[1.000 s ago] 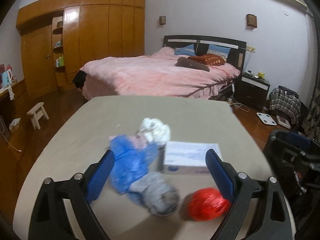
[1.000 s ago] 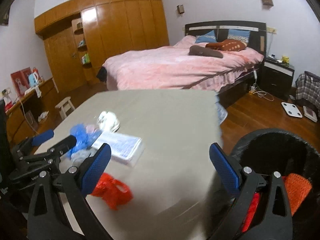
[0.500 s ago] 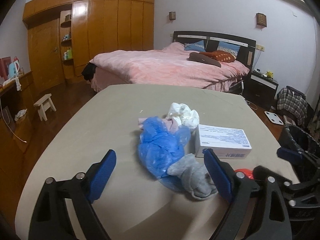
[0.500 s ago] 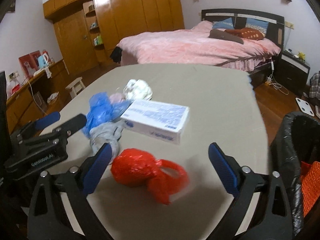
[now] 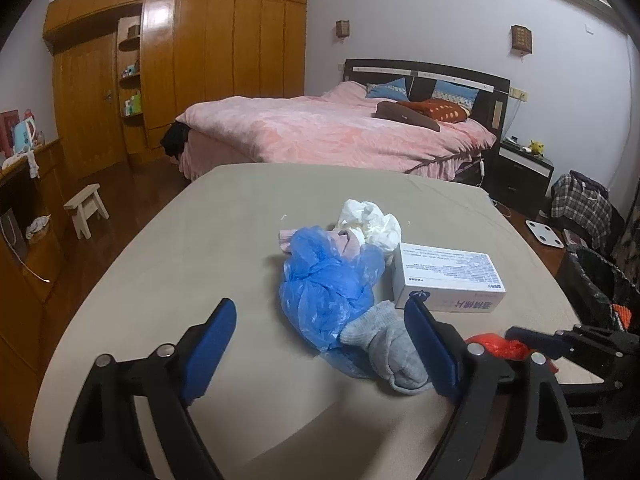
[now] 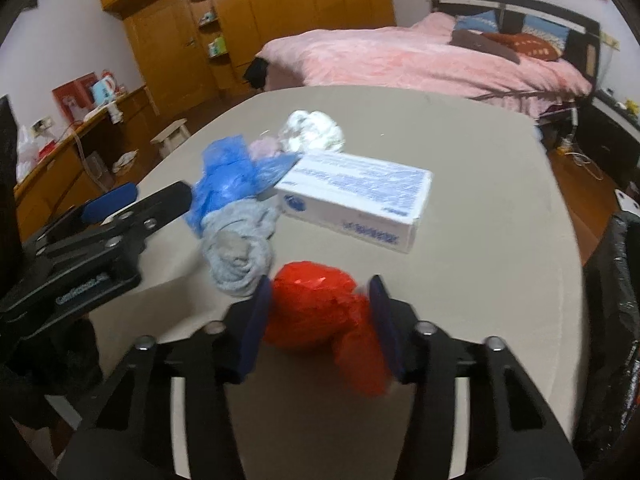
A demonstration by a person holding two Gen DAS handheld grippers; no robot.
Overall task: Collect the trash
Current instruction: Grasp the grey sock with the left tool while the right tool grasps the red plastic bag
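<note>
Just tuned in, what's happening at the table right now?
Trash is being collected off the table. The right gripper has just been closing around the red plastic bag, pads against its sides. The left gripper is open by the blue bag and grey sock. The white box and crumpled tissue remain.

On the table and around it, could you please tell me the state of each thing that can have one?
Right gripper: jaws just closing, pads on the red plastic bag.
Left gripper: open, nothing gripped.
Blue plastic bag: crumpled, lying on the table.
Grey sock: bunched, against the blue bag.
White paper wad: crumpled.
White box: closed, lying flat.
Black bin bag: open, beside the table.
</note>
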